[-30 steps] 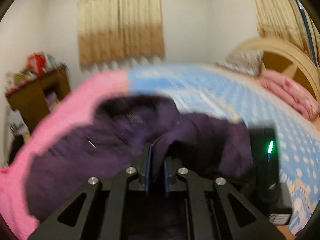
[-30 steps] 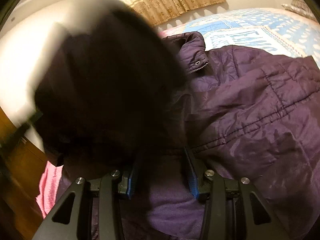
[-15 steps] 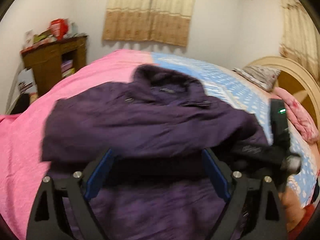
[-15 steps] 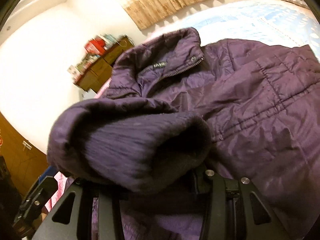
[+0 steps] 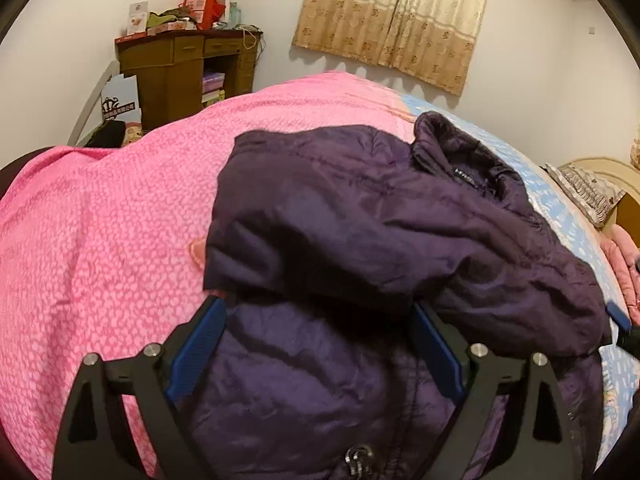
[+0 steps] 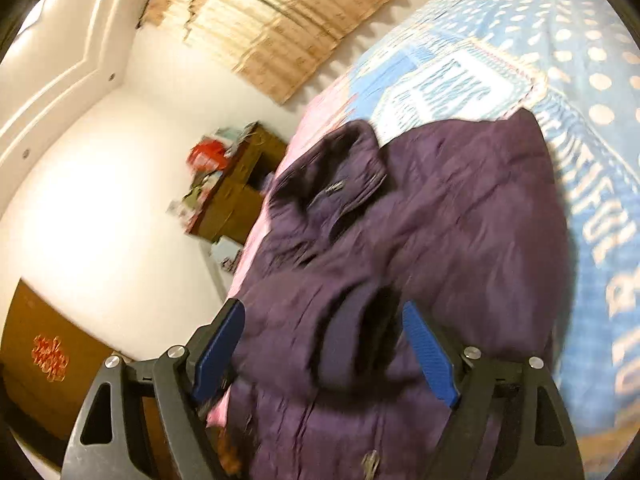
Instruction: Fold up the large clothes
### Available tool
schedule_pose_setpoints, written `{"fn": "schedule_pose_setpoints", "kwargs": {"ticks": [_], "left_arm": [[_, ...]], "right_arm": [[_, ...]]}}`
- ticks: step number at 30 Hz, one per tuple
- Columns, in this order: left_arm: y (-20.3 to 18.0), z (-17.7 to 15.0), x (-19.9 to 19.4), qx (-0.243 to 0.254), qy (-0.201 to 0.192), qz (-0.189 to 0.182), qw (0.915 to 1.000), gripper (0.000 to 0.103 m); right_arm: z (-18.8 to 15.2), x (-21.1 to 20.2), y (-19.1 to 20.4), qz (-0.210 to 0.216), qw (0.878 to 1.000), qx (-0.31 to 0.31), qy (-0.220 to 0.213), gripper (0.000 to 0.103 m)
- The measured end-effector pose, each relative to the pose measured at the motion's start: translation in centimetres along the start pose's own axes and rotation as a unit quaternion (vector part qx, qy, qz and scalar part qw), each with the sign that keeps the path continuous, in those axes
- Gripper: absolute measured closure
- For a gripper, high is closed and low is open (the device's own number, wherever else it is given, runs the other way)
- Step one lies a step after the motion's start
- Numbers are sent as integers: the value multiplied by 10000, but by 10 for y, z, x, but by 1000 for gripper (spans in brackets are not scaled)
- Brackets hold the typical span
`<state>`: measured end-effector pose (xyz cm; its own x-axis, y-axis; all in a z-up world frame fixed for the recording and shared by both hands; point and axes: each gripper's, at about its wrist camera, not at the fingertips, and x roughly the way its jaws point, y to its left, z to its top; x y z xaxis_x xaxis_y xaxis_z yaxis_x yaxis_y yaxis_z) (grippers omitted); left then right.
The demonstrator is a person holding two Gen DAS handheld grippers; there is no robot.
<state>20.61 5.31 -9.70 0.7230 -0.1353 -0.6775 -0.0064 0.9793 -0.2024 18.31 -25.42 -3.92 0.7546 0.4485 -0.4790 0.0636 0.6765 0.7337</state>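
Observation:
A dark purple padded jacket lies on the bed, collar toward the far wall, with one sleeve folded across its chest. My left gripper hovers over the jacket's lower front. Its jaws are opening wide and its blue pads press on nothing. In the blurred right wrist view the same jacket fills the middle. Its other sleeve's cuff lies between the jaws of my right gripper. Those jaws are opening and the blue pads stand clear of the cuff.
The bed has a pink cover on the left and a blue dotted one on the right. A cluttered wooden desk stands by the far wall beside a curtain. A pillow and a folded pink blanket lie at the headboard end.
The left gripper went from shut on the jacket fabric to wide open and swung left, leaving a sleeve laid across the chest. The right gripper let the cuff go, opened and rose.

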Motion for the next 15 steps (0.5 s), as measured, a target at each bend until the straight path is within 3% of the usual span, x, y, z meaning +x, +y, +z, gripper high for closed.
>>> {"fn": "schedule_pose_setpoints", "kwargs": {"ticks": [3,5,7,8,11,15], "left_arm": [[9,-12,9,-50,125,291,9995,8],[10,-11,7,-77,55,214,9997,6],[9,-10,9,-75,73,199,9997,3],[7,-10,10,-44,72,232,9997,3],[5,-9,11,20,92,346,9994,2],[16,-8,9,-295,41,186,9994,4]], "right_arm": [[-3,37,-1,-192,9987,-30,475,21],[-20,67,9,-309,9948,-348,902,21],[-33,80,27,-722,9892,-979,823,21],[-36,83,33,-881,9857,-1192,798,33],[-40,89,51,-1258,9750,-1649,801,54],[-24,64,97,-1507,9580,-2439,73,60]]}}
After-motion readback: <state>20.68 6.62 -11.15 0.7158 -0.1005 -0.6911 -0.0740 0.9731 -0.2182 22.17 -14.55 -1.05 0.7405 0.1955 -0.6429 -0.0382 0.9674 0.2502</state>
